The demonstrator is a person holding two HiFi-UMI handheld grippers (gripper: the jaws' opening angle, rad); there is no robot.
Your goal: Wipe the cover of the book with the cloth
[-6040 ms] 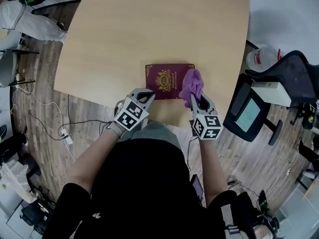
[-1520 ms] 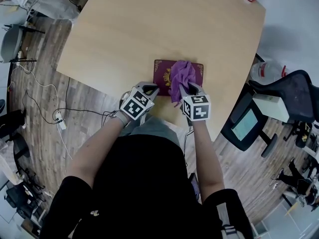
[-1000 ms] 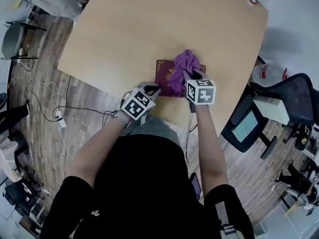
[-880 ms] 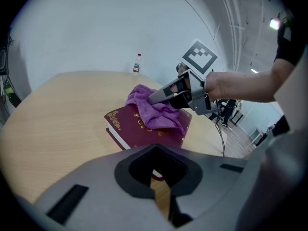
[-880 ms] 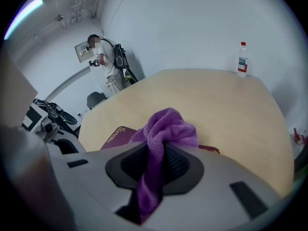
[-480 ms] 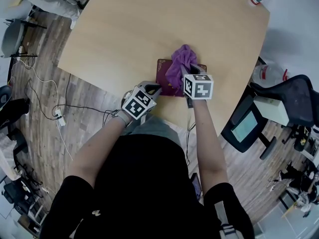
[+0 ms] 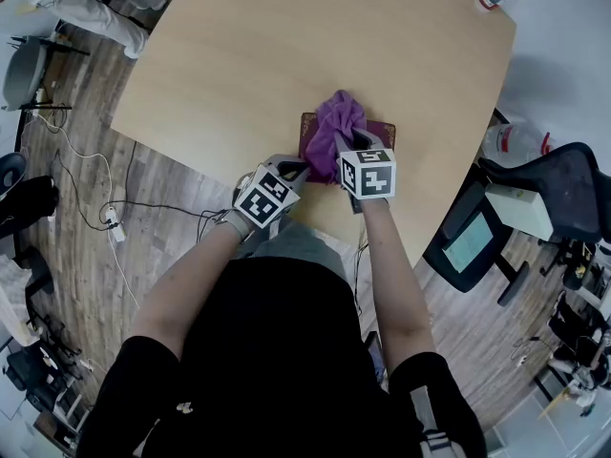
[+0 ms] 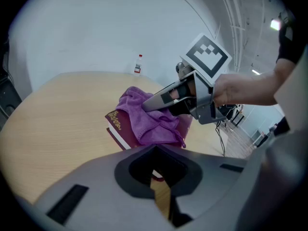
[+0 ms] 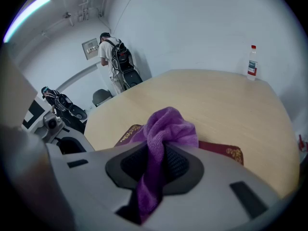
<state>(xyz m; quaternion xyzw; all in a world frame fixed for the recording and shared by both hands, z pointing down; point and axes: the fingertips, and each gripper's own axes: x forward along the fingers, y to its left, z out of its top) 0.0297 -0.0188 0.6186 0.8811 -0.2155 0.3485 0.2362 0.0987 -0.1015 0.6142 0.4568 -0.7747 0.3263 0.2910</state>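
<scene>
Right hand-held gripper clenched on bunched near end of cloth — soft, light, draping over stiff book. Left hand-held gripper closed, seemingly empty, by book's near-left corner.

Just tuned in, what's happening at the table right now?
A person works with a gripper in each hand. The right gripper is shut on a purple cloth and holds it on the maroon book lying on the wooden table. The left gripper, jaws together and empty, sits at the book's near left corner.
</scene>
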